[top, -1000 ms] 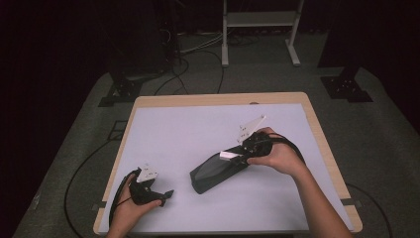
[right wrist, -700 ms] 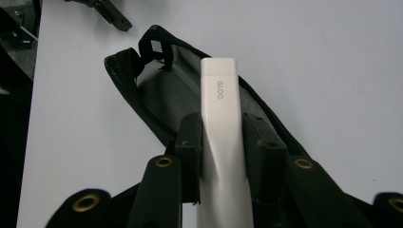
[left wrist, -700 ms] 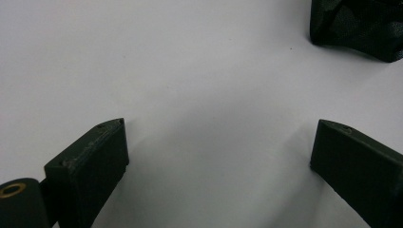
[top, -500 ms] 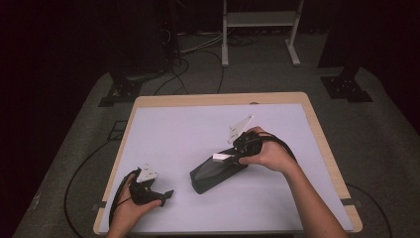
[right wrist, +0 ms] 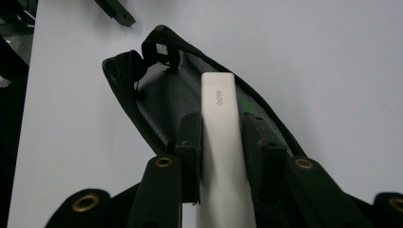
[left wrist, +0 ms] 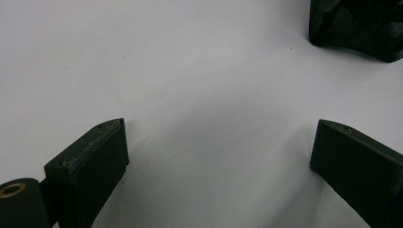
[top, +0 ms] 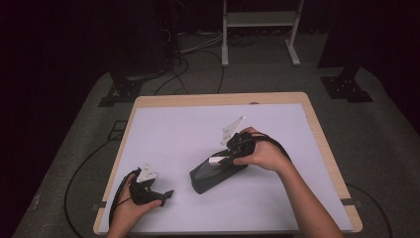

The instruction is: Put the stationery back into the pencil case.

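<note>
From above, the right gripper [top: 225,157] holds a long white plastic stick [top: 216,160] over the open black fabric pouch [top: 214,176] on the white worktop [top: 188,134]. The left gripper [top: 166,195] rests well apart.

In the left gripper view, its fingers [left wrist: 92,166] stand wide with nothing between them.

In the right gripper view, the fingers [right wrist: 190,152] squeeze the stick [right wrist: 219,118]. Its long side points straight ahead, into the pouch [right wrist: 157,102]. I think it should slide in slowly, kept in line with the opening.
</note>
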